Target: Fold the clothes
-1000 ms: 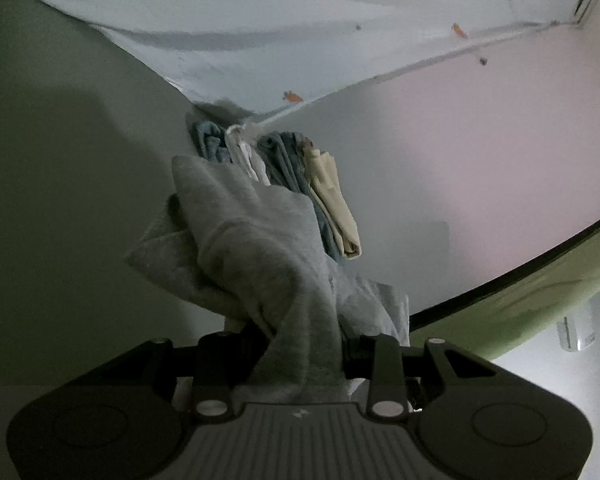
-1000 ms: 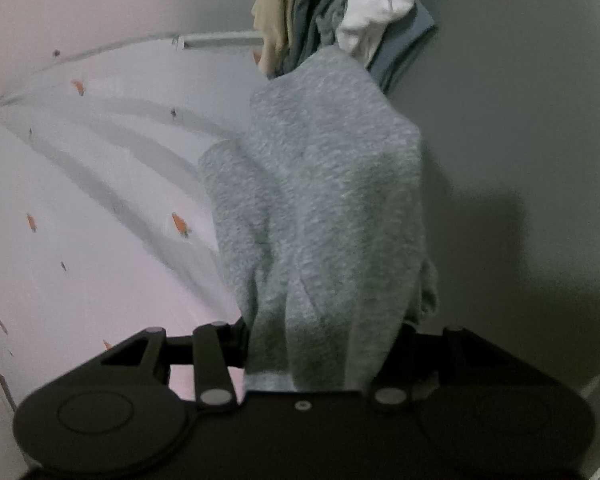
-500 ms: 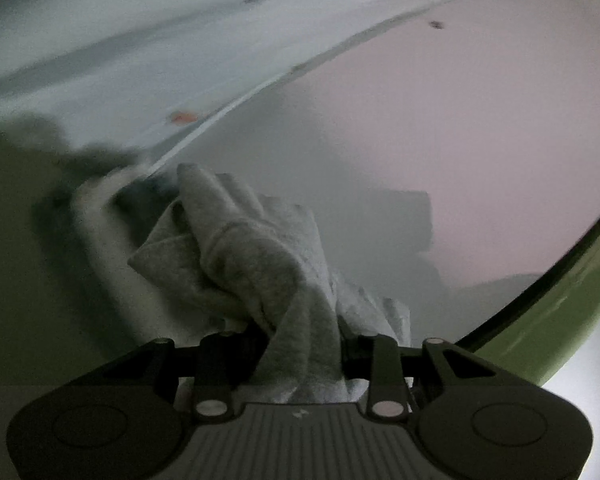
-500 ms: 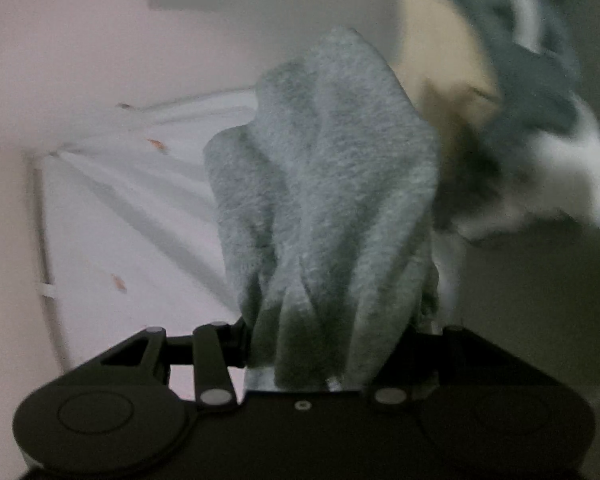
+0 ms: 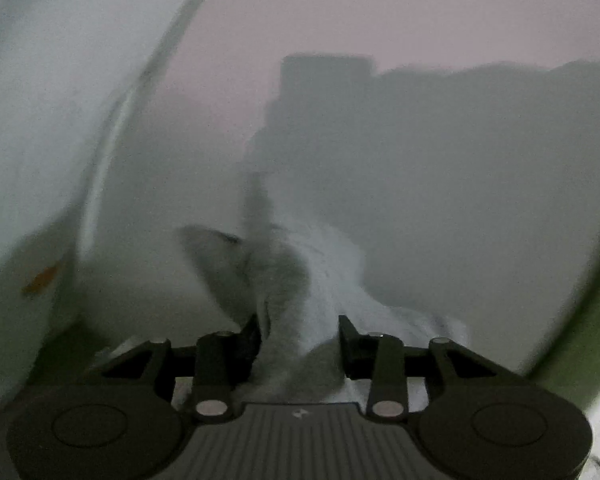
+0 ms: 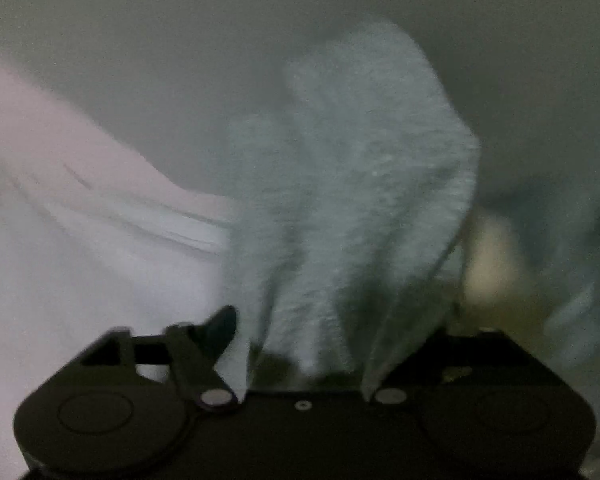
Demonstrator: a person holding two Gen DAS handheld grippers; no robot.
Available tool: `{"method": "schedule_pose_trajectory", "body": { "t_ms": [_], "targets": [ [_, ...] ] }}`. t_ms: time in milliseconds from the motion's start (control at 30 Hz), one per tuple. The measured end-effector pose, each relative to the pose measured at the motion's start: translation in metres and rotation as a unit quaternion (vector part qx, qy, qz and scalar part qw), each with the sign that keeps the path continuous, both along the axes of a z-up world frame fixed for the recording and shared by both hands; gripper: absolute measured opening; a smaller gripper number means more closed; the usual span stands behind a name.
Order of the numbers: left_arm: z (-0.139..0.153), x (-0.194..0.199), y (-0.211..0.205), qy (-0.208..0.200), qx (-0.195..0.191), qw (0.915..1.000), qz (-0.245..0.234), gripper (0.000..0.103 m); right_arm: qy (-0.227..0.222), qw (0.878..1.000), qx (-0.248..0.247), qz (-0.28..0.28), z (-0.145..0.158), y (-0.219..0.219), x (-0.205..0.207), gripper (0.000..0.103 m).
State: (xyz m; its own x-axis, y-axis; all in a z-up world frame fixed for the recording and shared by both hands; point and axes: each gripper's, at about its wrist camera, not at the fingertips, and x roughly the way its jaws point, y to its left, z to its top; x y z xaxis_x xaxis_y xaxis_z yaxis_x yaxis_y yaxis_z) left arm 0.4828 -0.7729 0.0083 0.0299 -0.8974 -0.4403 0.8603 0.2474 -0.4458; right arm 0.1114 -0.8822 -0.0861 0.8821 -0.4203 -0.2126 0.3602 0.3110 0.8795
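Note:
A grey knit garment (image 5: 300,280) is held between both grippers. My left gripper (image 5: 299,344) is shut on one bunched end of it, and the cloth stretches forward and away in a blurred strip. My right gripper (image 6: 312,344) is shut on another part of the grey garment (image 6: 360,184), which billows up in front of the lens and hides the right finger. Both views are motion-blurred.
A pale pink wall (image 5: 380,20) and a white sheet with small orange marks (image 5: 40,120) fill the left wrist view. In the right wrist view a white sheet (image 6: 80,260) lies at left, and a blurred cream and blue clothes pile (image 6: 500,264) sits at right.
Both grippers have swung quickly with the grey garment still held. The clothes pile has left the left wrist view and slid to the lower right of the right wrist view. The cloth is now more stretched out.

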Motion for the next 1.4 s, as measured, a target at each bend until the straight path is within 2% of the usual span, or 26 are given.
{"method": "schedule_pose_trajectory", "body": {
  "t_ms": [33, 67, 100, 133, 167, 233, 300, 367, 467, 567, 700, 767, 800, 867, 933, 1000, 1167, 1333, 1400],
  "targets": [
    [-0.026, 0.014, -0.017, 0.007, 0.049, 0.9985, 0.023, 0.037, 0.087, 0.996, -0.022, -0.011, -0.003, 0.001, 0.009, 0.076],
    [-0.051, 0.024, -0.027, 0.007, 0.088, 0.9953, 0.041, 0.037, 0.156, 0.987, -0.046, -0.015, -0.008, 0.003, 0.017, 0.076],
    [-0.077, 0.032, -0.036, 0.005, 0.123, 0.9908, 0.057, 0.038, 0.171, 0.983, -0.066, -0.021, -0.013, 0.007, 0.017, 0.076],
    [-0.092, 0.036, -0.034, 0.015, 0.114, 0.9914, 0.063, 0.046, 0.159, 0.984, -0.074, -0.024, -0.018, 0.009, 0.011, 0.077],
    [-0.105, 0.039, -0.029, 0.029, 0.089, 0.9935, 0.064, 0.048, 0.150, 0.986, -0.067, -0.019, -0.021, 0.008, 0.007, 0.079],
    [-0.112, 0.044, -0.019, 0.056, 0.065, 0.9941, 0.067, 0.048, 0.143, 0.988, -0.056, -0.010, -0.024, 0.004, 0.004, 0.088],
    [-0.111, 0.045, -0.008, 0.061, 0.056, 0.9946, 0.062, 0.050, 0.150, 0.987, -0.055, -0.006, -0.023, 0.000, 0.006, 0.091],
    [-0.106, 0.046, -0.006, 0.043, 0.058, 0.9952, 0.067, 0.057, 0.171, 0.984, -0.058, -0.003, -0.020, 0.000, 0.008, 0.095],
    [-0.099, 0.043, 0.012, 0.012, 0.055, 0.9947, 0.086, 0.058, 0.215, 0.973, -0.084, 0.009, -0.006, -0.003, 0.008, 0.098],
    [-0.088, 0.040, 0.041, 0.005, 0.040, 0.9911, 0.127, 0.058, 0.252, 0.960, -0.119, 0.006, 0.007, -0.003, -0.001, 0.099],
    [-0.068, 0.010, 0.089, -0.024, 0.029, 0.9830, 0.180, 0.064, 0.309, 0.932, -0.190, -0.026, 0.024, 0.015, -0.017, 0.101],
    [-0.056, -0.015, 0.117, -0.049, 0.018, 0.9779, 0.203, 0.080, 0.331, 0.914, -0.232, -0.035, 0.030, 0.028, -0.024, 0.102],
    [-0.050, -0.029, 0.131, -0.062, 0.011, 0.9748, 0.214, 0.083, 0.337, 0.906, -0.253, -0.033, 0.033, 0.035, -0.026, 0.102],
    [-0.042, -0.061, 0.157, -0.083, 0.000, 0.9677, 0.238, 0.096, 0.339, 0.895, -0.290, -0.021, 0.041, 0.051, -0.021, 0.102],
    [-0.035, -0.090, 0.179, -0.101, -0.006, 0.9600, 0.261, 0.103, 0.331, 0.885, -0.327, -0.005, 0.049, 0.072, -0.018, 0.102],
    [-0.030, -0.121, 0.200, -0.128, -0.012, 0.9487, 0.289, 0.103, 0.306, 0.884, -0.353, 0.018, 0.057, 0.092, -0.011, 0.102],
    [-0.016, -0.216, 0.262, -0.195, -0.018, 0.9128, 0.358, 0.103, 0.225, 0.875, -0.414, 0.107, 0.081, 0.158, -0.004, 0.103],
    [-0.004, -0.285, 0.329, -0.197, 0.005, 0.8896, 0.412, 0.103, 0.186, 0.860, -0.444, 0.171, 0.093, 0.230, -0.006, 0.103],
    [-0.004, -0.307, 0.355, -0.219, 0.019, 0.8686, 0.444, 0.103, 0.177, 0.855, -0.449, 0.188, 0.096, 0.260, -0.010, 0.103]
  ]
}}
